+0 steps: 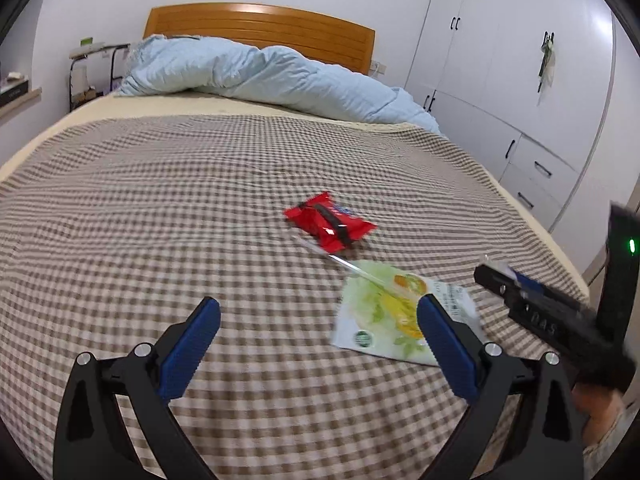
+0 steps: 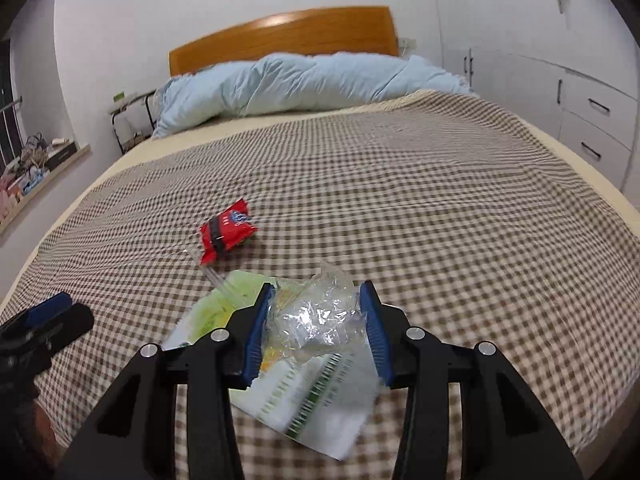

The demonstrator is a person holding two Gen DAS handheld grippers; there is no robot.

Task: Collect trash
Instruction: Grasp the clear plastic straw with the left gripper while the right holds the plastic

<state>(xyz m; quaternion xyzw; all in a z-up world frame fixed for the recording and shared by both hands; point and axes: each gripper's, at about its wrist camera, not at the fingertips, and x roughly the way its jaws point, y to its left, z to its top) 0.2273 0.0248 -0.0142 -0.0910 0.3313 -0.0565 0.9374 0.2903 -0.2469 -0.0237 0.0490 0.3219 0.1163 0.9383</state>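
A crumpled clear plastic wrapper [image 2: 316, 320] is clamped between the blue pads of the right gripper [image 2: 318, 308], as seen in the right wrist view; it bulges up and forward between the two fingers. Directly beneath and just ahead of that gripper, a flat green-and-white food packet [image 2: 312, 404] is seen lying on the checked bedspread [image 2: 440, 208], with a barcode on its near end. Further ahead and to the left of the right gripper, a red snack wrapper [image 2: 224, 234] is found, with a thin clear plastic strip [image 2: 208, 270] running from it toward the packet.

In the left wrist view, the left gripper [image 1: 318, 316] is held with its jaws wide apart and nothing between them, above the bedspread. The green-and-white food packet [image 1: 400, 316] lies just ahead of its right finger, partly hidden behind it, and the red snack wrapper [image 1: 330, 226] is seen further ahead, slightly right of centre. The right gripper [image 1: 532, 300] is seen blurred at the far right edge.

Well beyond both grippers, a pale blue duvet [image 1: 256, 76] is bunched against a wooden headboard [image 1: 260, 26], and white wardrobes [image 1: 500, 60] stand to the right.
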